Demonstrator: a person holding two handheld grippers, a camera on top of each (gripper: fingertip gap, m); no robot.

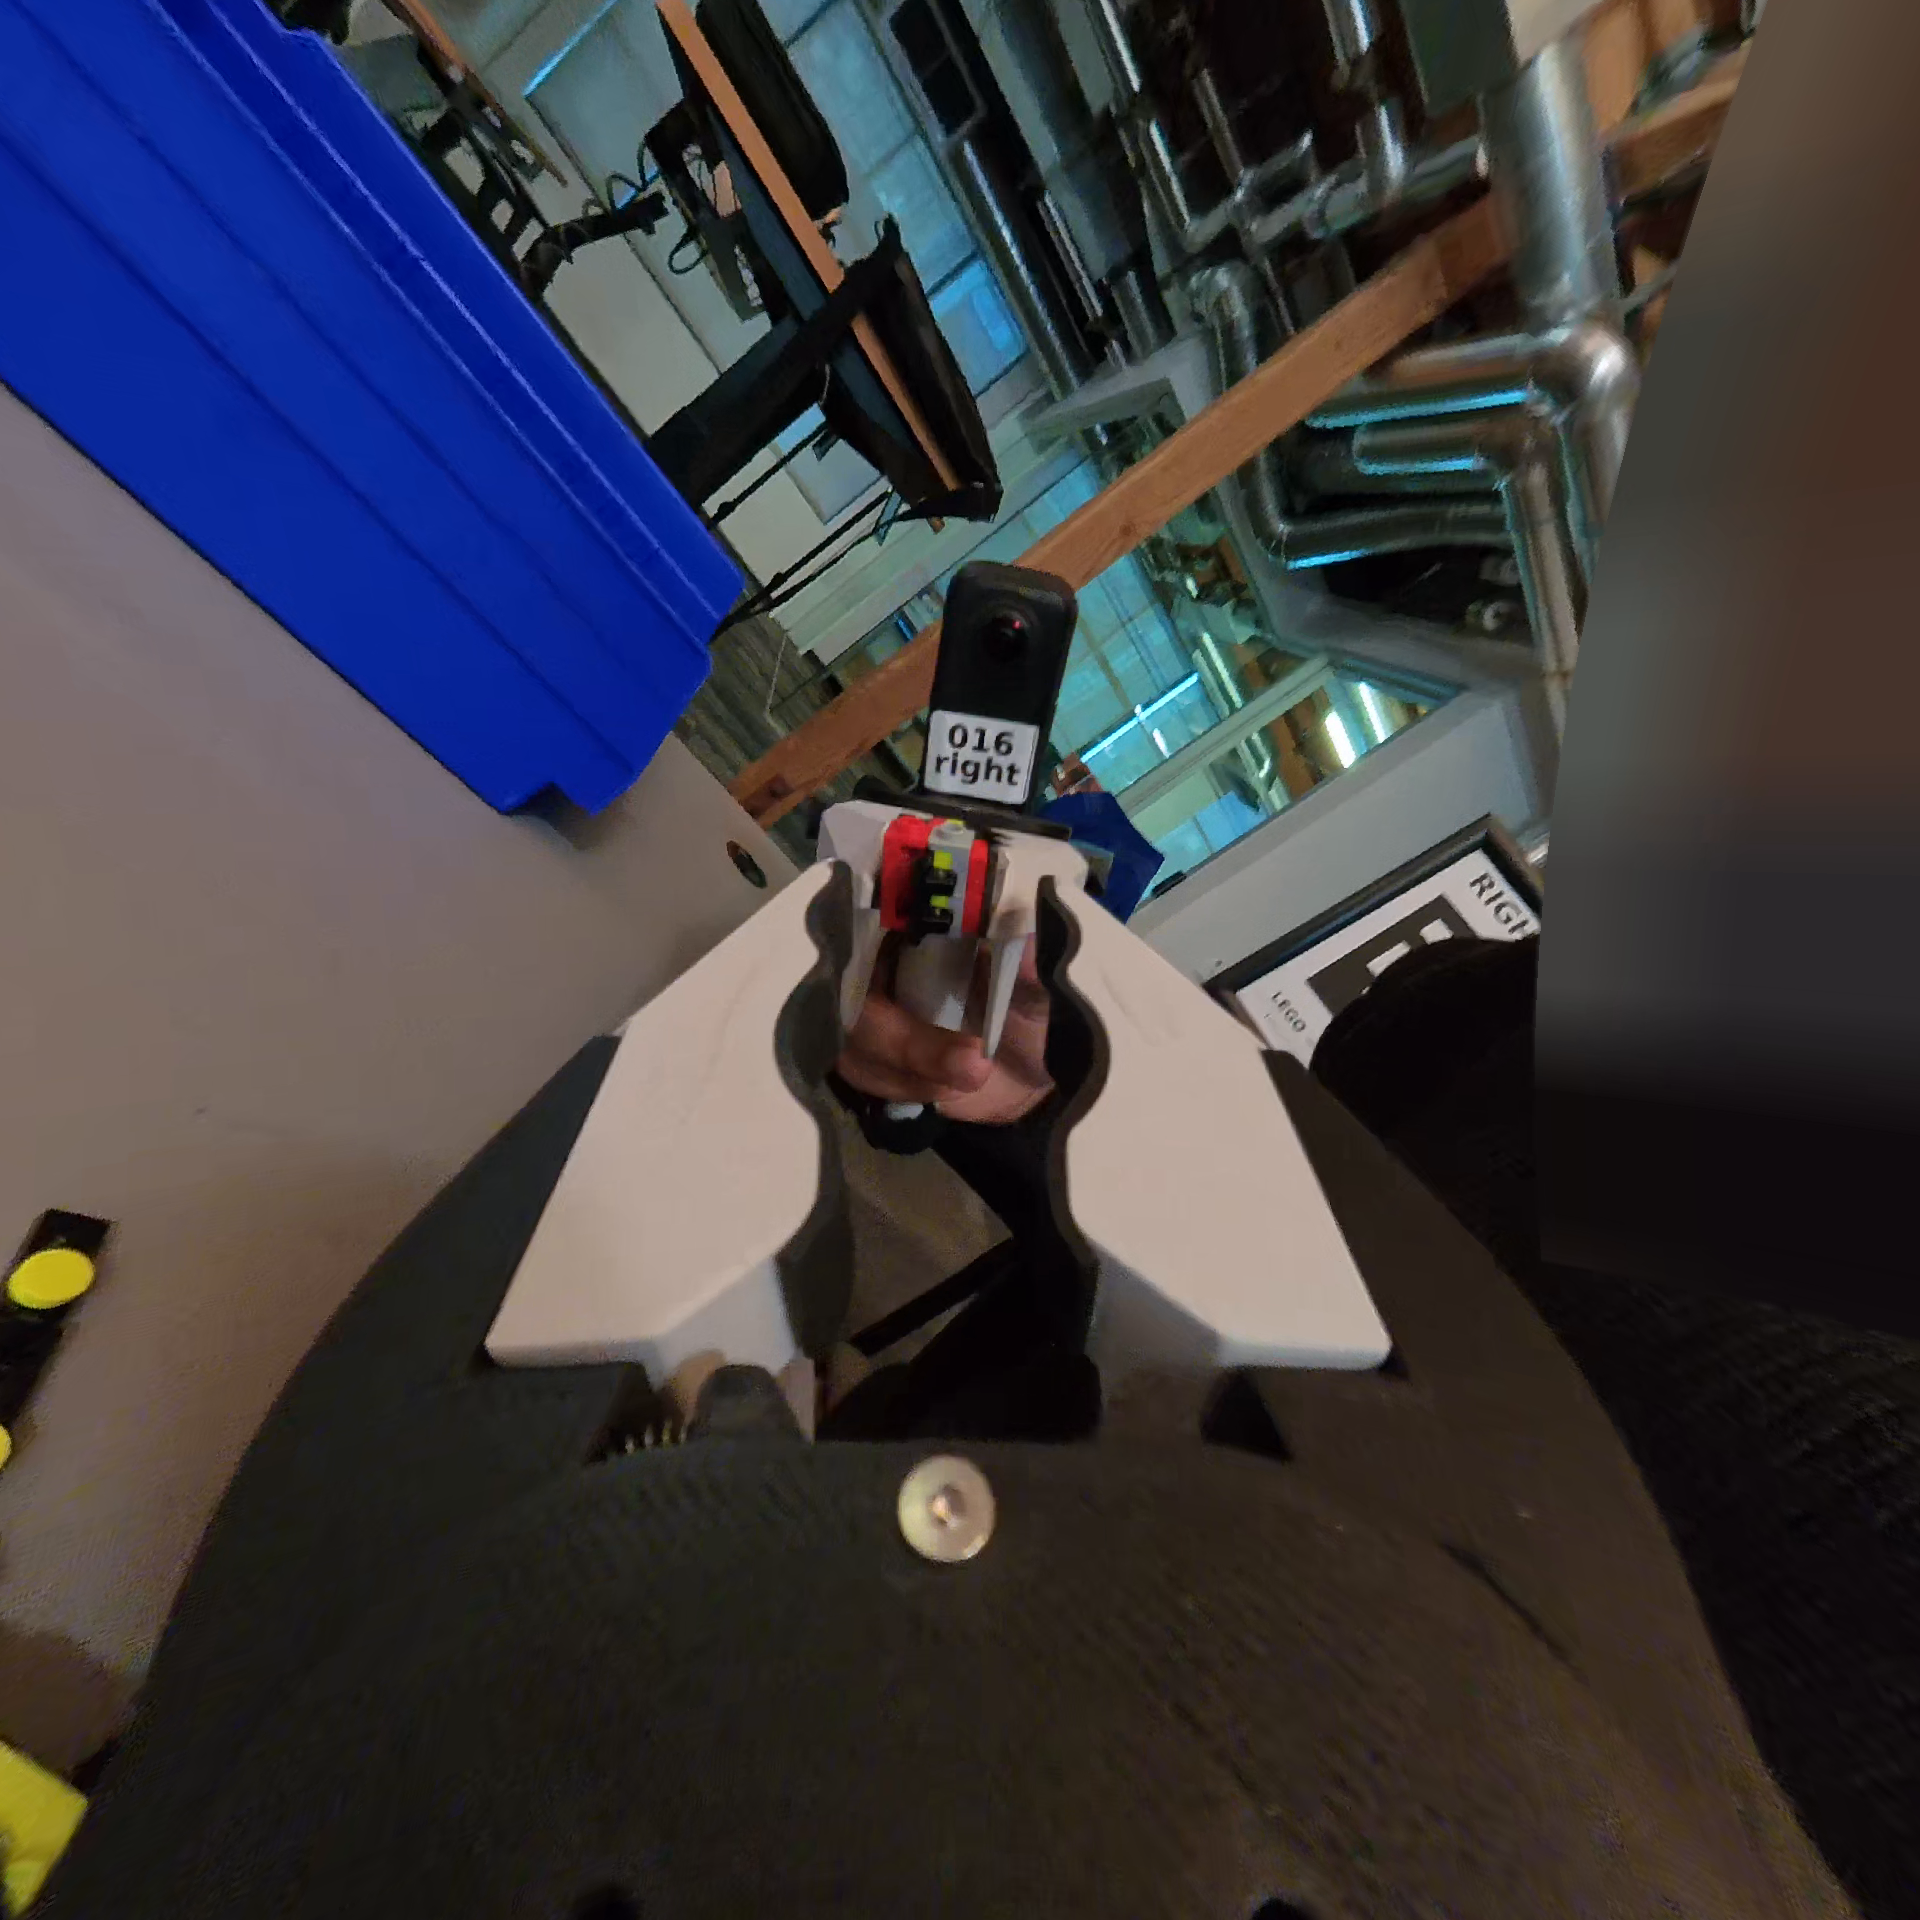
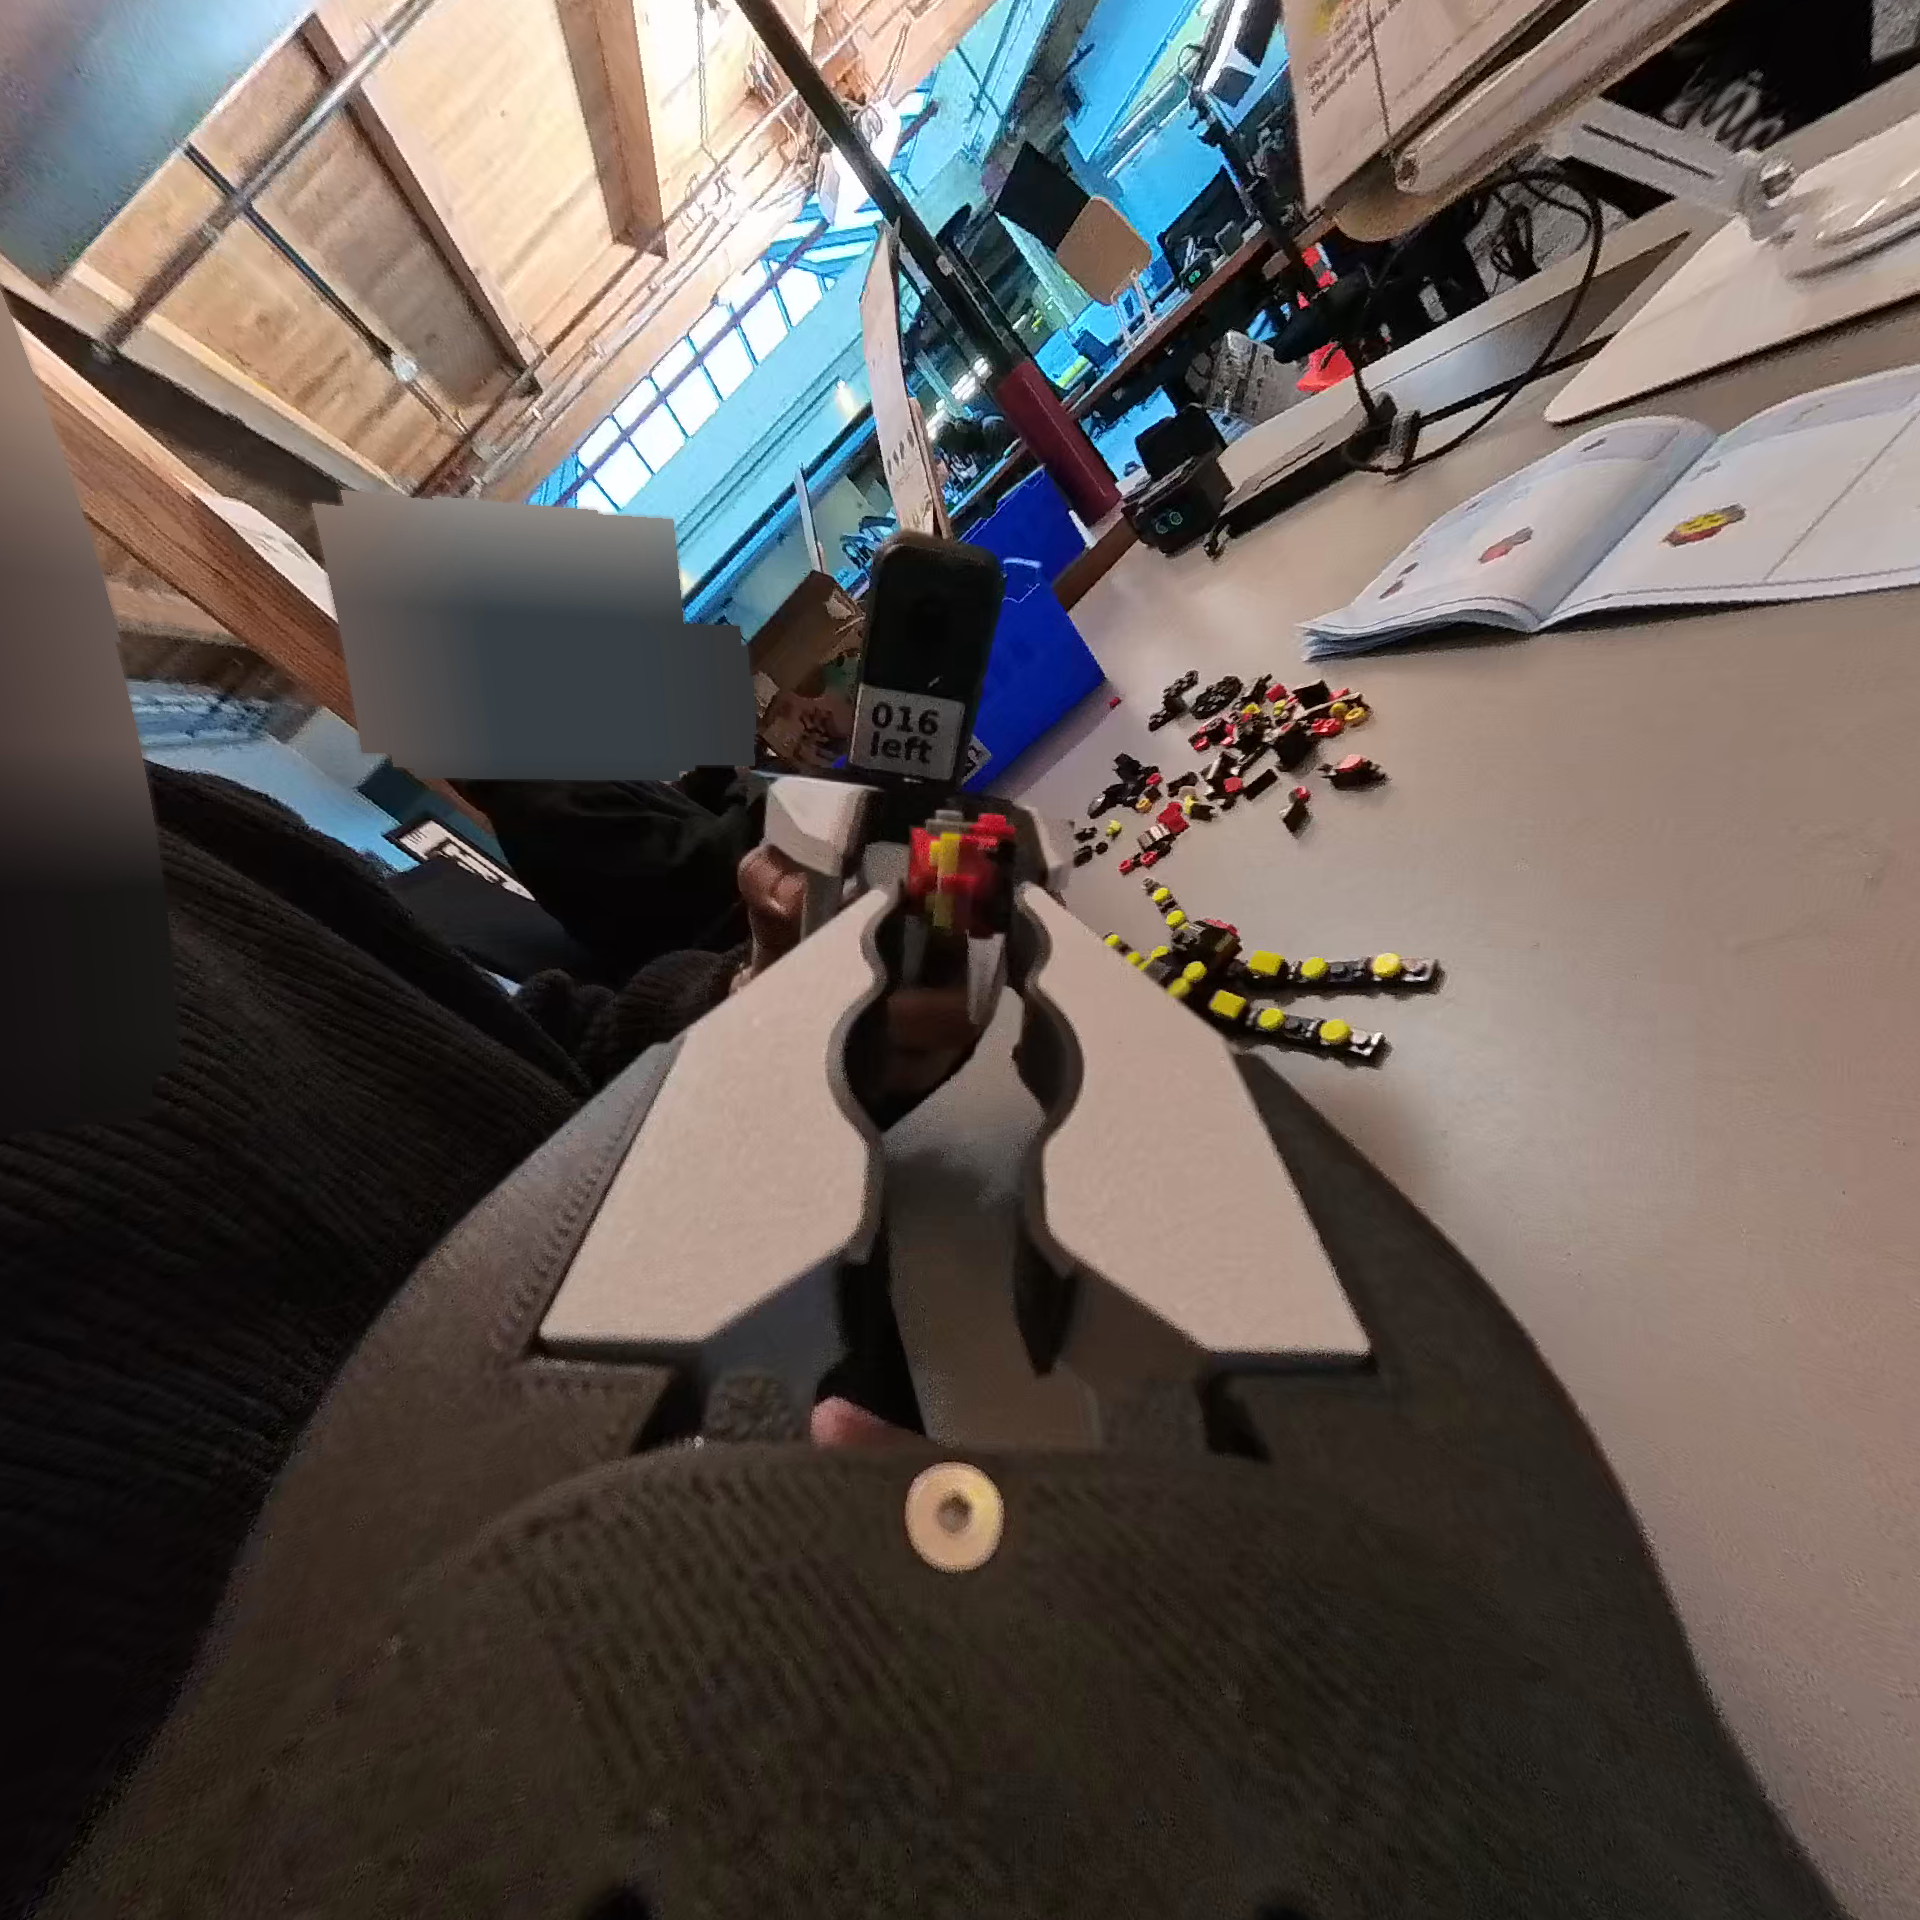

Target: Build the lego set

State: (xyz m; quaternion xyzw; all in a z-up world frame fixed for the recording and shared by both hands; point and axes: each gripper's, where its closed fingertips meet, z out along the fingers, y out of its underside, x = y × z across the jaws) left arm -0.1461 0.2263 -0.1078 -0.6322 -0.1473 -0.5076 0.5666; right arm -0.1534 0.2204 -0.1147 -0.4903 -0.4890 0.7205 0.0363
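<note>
Clearly the build is only partway through. In the left wrist view, the left gripper (image 1: pixel 935 909) points up and away from the table (image 1: pixel 260 935), and its white fingers (image 1: pixel 707 1091) close toward their tips around a small red, black and yellow-green sub-assembly (image 1: pixel 928 875). The right gripper (image 1: pixel 925 935) faces it from the far side, and its own tips meet the same cluster, so the two tools seem to share the piece in mid-air; which one bears the load cannot be told. A blue bin (image 1: pixel 312 364) stands at the far left, and a black strip with yellow round pieces (image 1: pixel 47 1299) lies at the near left edge of the table.

In the right wrist view, the right gripper's grey fingers (image 2: pixel 748 1143) likewise narrow to a small gap at the tips, where the sub-assembly shows against the opposing left gripper. Whether the tips truly pinch it or only touch it is hard to judge. On the table to the right lies a finished-looking section, a black branching frame with yellow studs (image 2: pixel 1278 987). Farther off sits a scatter of loose red, black and yellow pieces (image 2: pixel 1236 758), and beyond it an open instruction booklet (image 2: pixel 1621 530).

So one larger section and one small cluster exist, while many parts remain unplaced. Joining the cluster to the frame probably lies ahead.
</note>
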